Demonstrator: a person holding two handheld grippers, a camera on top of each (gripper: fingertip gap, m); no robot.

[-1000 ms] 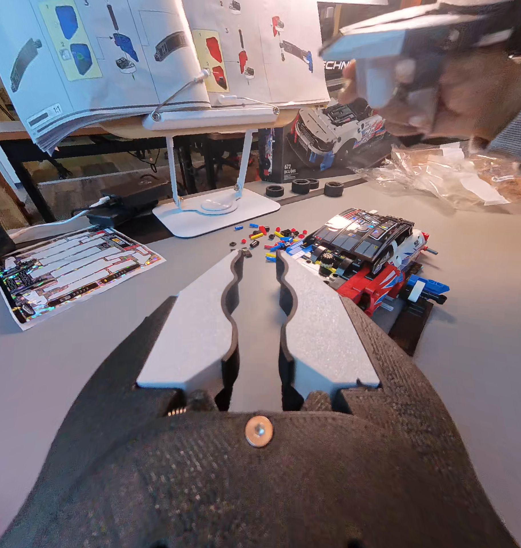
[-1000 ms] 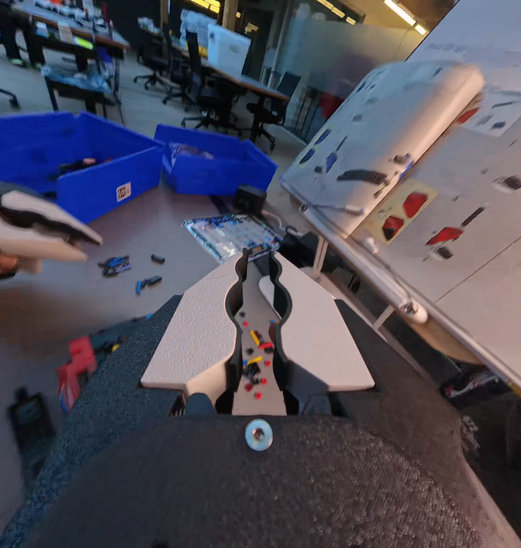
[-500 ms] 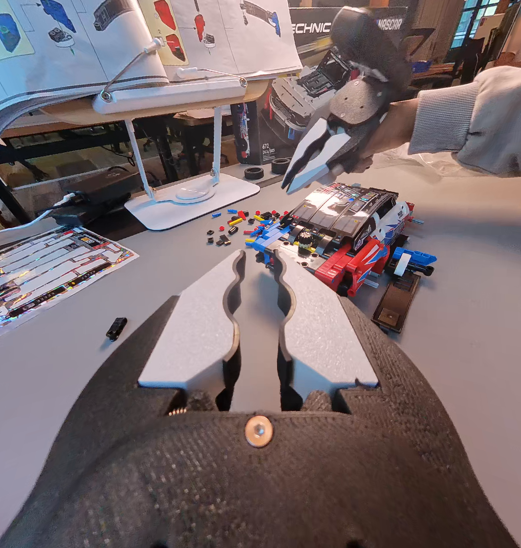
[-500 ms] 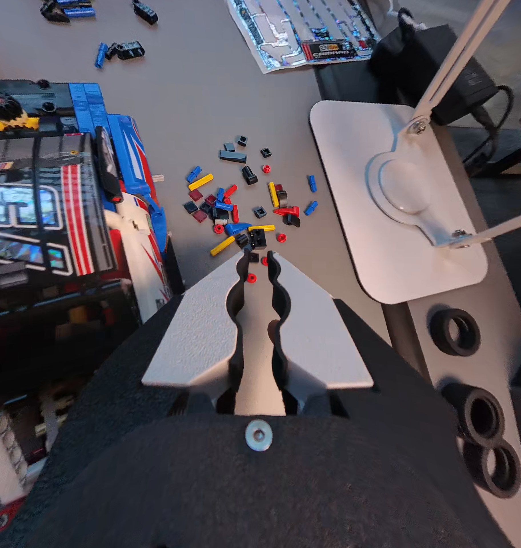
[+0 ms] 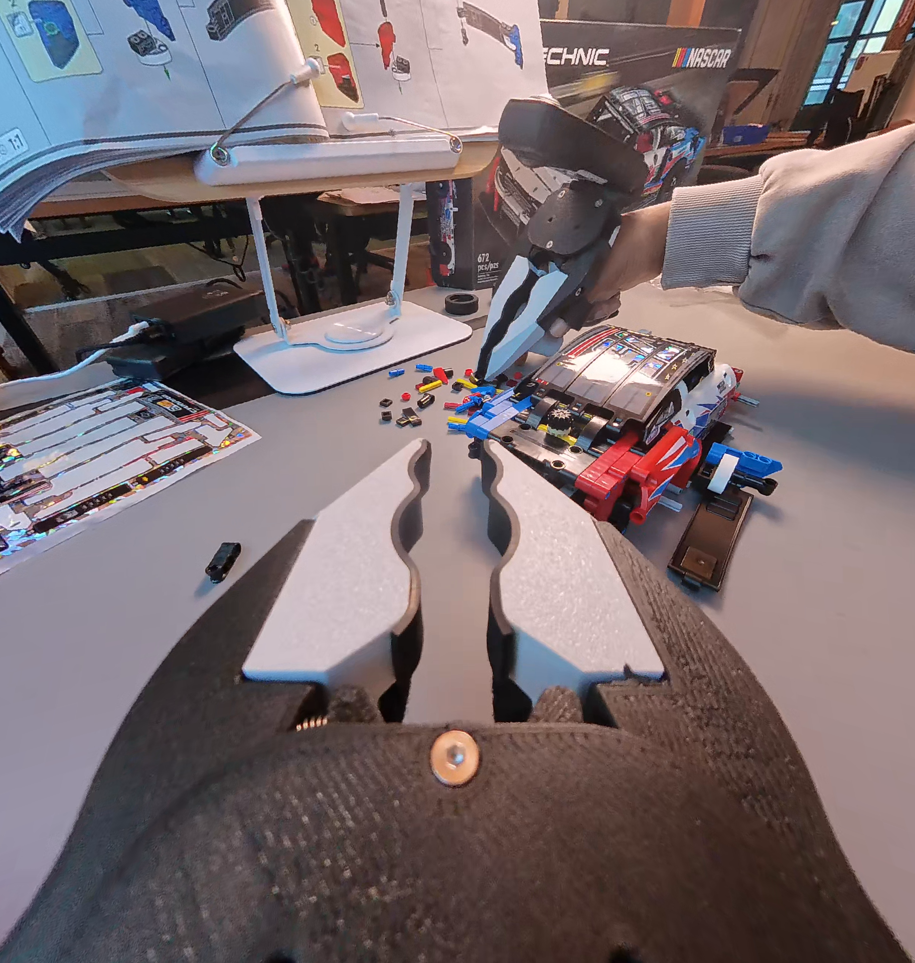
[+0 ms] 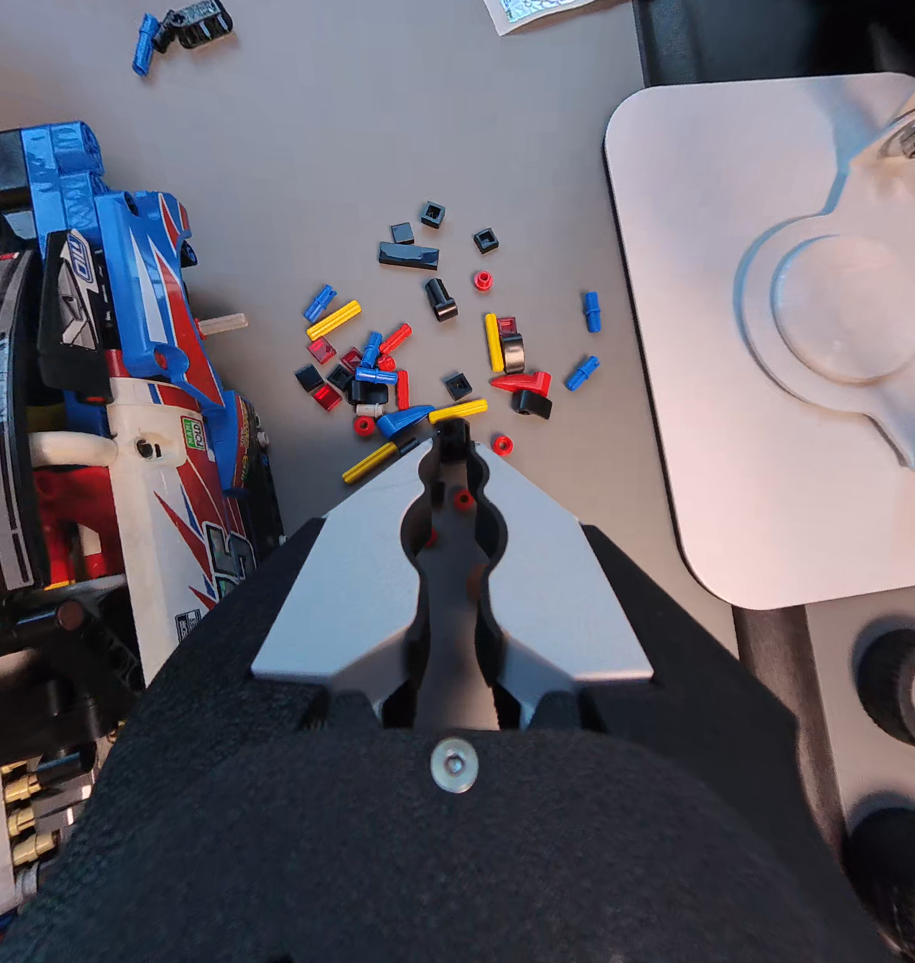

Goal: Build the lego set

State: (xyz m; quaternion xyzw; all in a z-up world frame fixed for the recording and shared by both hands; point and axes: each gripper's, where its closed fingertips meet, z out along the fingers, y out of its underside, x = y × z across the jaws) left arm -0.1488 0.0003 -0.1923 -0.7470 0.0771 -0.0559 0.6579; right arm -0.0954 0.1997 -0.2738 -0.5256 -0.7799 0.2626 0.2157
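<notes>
The partly built lego car (image 5: pixel 617 417), black, red, white and blue, lies on the grey table; it also shows at the left of the right wrist view (image 6: pixel 148 365). Several small loose pieces (image 6: pixel 393 365) are scattered between the car and the stand. My right gripper (image 6: pixel 453 447) points down into this pile, its tips closed on a small black piece (image 6: pixel 453 433); it also shows in the left wrist view (image 5: pixel 489 365). My left gripper (image 5: pixel 454 458) is open and empty, low over the table just in front of the car.
A white book stand base (image 5: pixel 351 338) holds the open instruction booklet (image 5: pixel 236 62) above the table. A sticker sheet (image 5: pixel 80 469) lies left, a stray black piece (image 5: pixel 223 557) near it. A black plate (image 5: pixel 711 542) lies right of the car. Black tyres (image 6: pixel 909 693) and the set's box (image 5: pixel 627 104) stand behind. The left gripper's tips are roughly 25 cm from the right gripper's. From my left tips it is roughly 15 cm to the black plate (image 5: pixel 711 542); from my right, 20 cm.
My right gripper came down from high in the air to the pile of small pieces, and its tips now hold a small black piece. My left gripper has barely moved.
</notes>
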